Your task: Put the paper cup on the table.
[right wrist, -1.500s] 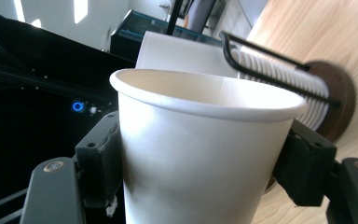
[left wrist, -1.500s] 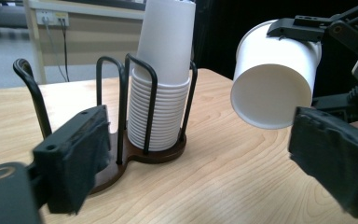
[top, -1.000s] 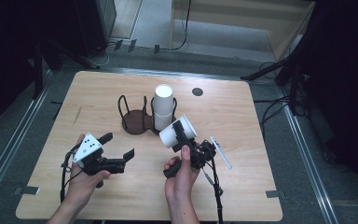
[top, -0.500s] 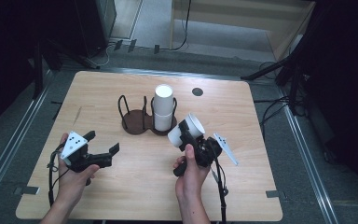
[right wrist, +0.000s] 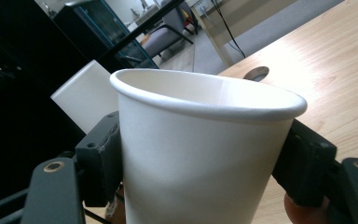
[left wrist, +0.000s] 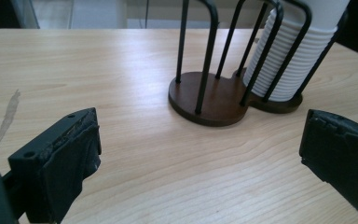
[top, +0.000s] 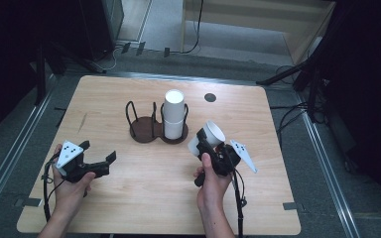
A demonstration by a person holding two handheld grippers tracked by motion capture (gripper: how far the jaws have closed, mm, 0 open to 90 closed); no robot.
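Note:
My right gripper [top: 203, 145] is shut on a white paper cup [top: 207, 136], held tilted just above the table to the right of the holder. In the right gripper view the cup [right wrist: 200, 158] stands between the two pads, its open rim on top. A dark wire cup holder [top: 151, 130] stands mid-table; its right ring holds a stack of white cups [top: 174, 116], its left ring holds nothing. My left gripper [top: 97, 151] hovers open at the near left, pointing toward the holder [left wrist: 205, 100] and the stack [left wrist: 289, 60], nothing between its jaws [left wrist: 200, 158].
The wooden table [top: 129, 193] has a round dark hole [top: 210, 97] behind the holder, also seen past the cup as a hole [right wrist: 256, 73]. A faint scuff [left wrist: 9, 114] marks the wood at the left. Cables trail off the table's right side.
The left gripper has drawn back to the left, away from the holder, and sunk a little. The right gripper with its cup has edged slightly to the right.

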